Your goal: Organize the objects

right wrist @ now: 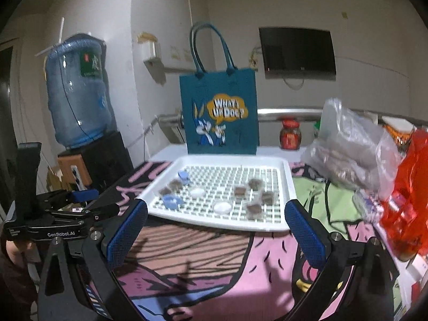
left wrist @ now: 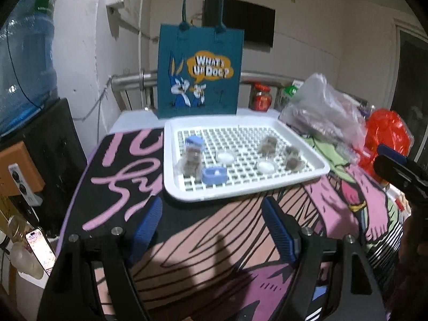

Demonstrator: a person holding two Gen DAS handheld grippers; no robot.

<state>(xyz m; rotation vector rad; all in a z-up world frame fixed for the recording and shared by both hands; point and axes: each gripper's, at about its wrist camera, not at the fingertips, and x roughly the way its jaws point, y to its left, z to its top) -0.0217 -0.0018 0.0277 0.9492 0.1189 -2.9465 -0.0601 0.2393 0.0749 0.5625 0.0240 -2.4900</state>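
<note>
Left gripper [left wrist: 211, 230]: closest to us. Its two blue fingers [left wrist: 146, 224] stand wide apart with nothing between them. It hangs over the cloth, just short of the tray.
Right gripper [right wrist: 216, 230]: also spread wide and empty, aimed at the tray's near edge. Both look set to reach in.
Cloth [left wrist: 214, 254]: pink and black, with cartoon drawings. It covers the table under everything.
Tray [left wrist: 171, 187]: white, with a grid floor. It sits flat on the cloth and keeps the little things together.
Little things: small clear packs with brown stuff inside [left wrist: 268, 144], two white round lids [left wrist: 226, 157], a blue cap [left wrist: 194, 141] and a blue holder [left wrist: 214, 175]. They lie scattered, so sorting has probably not begun.
Bag [left wrist: 200, 72]: teal, with a rabbit picture. It stands upright right behind the tray, maybe to take the things.
Plastic bags [left wrist: 321, 107]: clear and red ones are heaped to the right.
Water bottle [right wrist: 77, 93]: big and blue, standing off to the left.
</note>
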